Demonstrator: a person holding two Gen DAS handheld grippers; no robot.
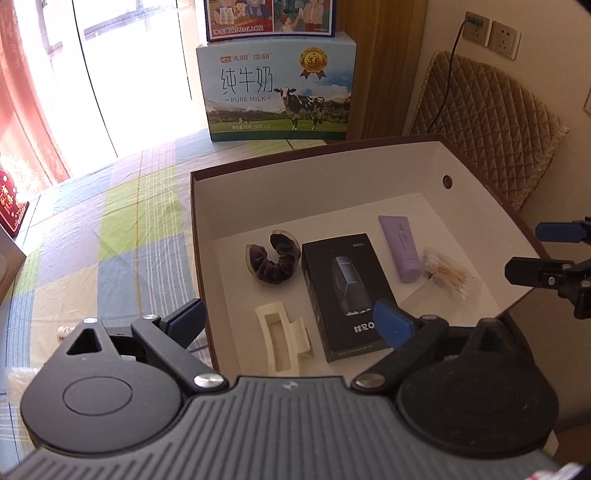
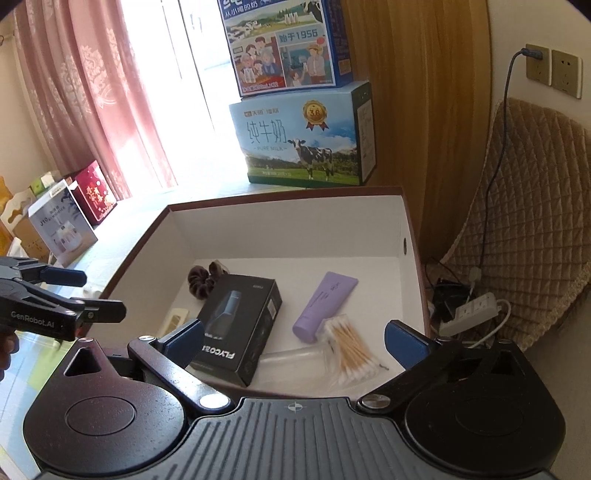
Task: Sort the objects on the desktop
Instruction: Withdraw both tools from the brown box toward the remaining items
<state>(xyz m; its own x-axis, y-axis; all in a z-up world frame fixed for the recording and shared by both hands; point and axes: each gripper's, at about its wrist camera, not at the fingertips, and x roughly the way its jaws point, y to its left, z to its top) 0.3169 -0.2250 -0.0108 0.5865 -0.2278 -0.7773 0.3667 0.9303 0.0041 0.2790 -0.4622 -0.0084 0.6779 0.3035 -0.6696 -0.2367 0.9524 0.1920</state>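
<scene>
An open cardboard box (image 1: 369, 177) with white inner walls holds a dark scrunchie (image 1: 275, 264), a cream hair claw (image 1: 282, 338), a black shaver package (image 1: 345, 291), a purple tube (image 1: 400, 245) and a bag of cotton swabs (image 1: 448, 275). My left gripper (image 1: 291, 325) hovers open over the box's near left corner, nothing between its fingers. My right gripper (image 2: 295, 341) stands open above the near edge of the box (image 2: 288, 194), over the shaver package (image 2: 240, 325) and cotton swabs (image 2: 351, 350), gripping nothing. The purple tube (image 2: 325, 304) lies beside them.
Stacked milk cartons (image 1: 277, 92) stand behind the box on the plaid cloth (image 1: 110, 229). A quilted cushion (image 1: 487, 125), wall sockets (image 1: 491, 35) and a power strip (image 2: 476, 308) are at the right. Gift boxes (image 2: 74, 218) sit at the left by the curtain.
</scene>
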